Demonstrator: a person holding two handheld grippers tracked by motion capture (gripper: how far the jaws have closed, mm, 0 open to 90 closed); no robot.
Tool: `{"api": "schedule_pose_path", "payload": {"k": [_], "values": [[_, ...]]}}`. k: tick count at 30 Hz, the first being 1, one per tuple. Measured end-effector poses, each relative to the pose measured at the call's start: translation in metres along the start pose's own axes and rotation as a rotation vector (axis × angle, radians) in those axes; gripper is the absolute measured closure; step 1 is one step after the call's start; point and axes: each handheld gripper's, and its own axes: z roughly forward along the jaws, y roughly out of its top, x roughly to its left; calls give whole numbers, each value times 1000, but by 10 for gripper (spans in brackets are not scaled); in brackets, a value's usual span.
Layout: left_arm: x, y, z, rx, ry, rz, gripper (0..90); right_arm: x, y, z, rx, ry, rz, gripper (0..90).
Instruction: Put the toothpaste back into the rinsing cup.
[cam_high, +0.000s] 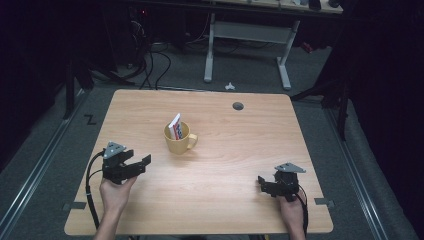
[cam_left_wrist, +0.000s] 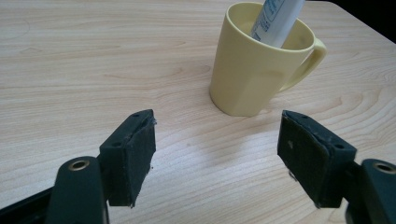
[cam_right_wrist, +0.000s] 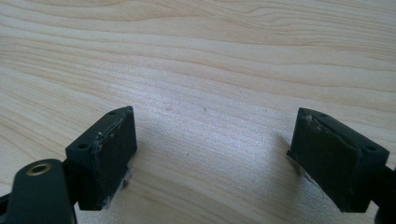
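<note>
One yellow mug (cam_high: 178, 139) stood upright near the middle of the wooden table (cam_high: 240, 150), and a white tube (cam_high: 175, 126) with red and blue print stood inside it. In the high view the tube's long axis ran steeply up out of the mug, its top end leaning toward the mug's far-left rim, while the mug's handle stuck out to the right and slightly toward the person. In the left gripper view the same mug (cam_left_wrist: 254, 65) sat ahead and a little right of centre, handle to the right, with the tube (cam_left_wrist: 276, 21) rising from it and tilting up to the right.

Nothing lay between the black jaws of the left gripper (cam_high: 141, 161), which stood wide apart above bare wood, well short of the mug; the pads (cam_left_wrist: 133, 156) touched nothing. It was held at the table's near-left part, pointing toward the mug.

At the near-right part of the table the right gripper (cam_high: 261, 181) also had its jaws spread wide and empty, its pads (cam_right_wrist: 109, 156) over plain wood grain, well apart from the mug.
</note>
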Motion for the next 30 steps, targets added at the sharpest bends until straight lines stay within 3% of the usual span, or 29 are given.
{"api": "schedule_pose_path", "payload": {"k": [30], "values": [[11,-16,13,40,43,-29,284,0,0,0,0,1,1,144]]}}
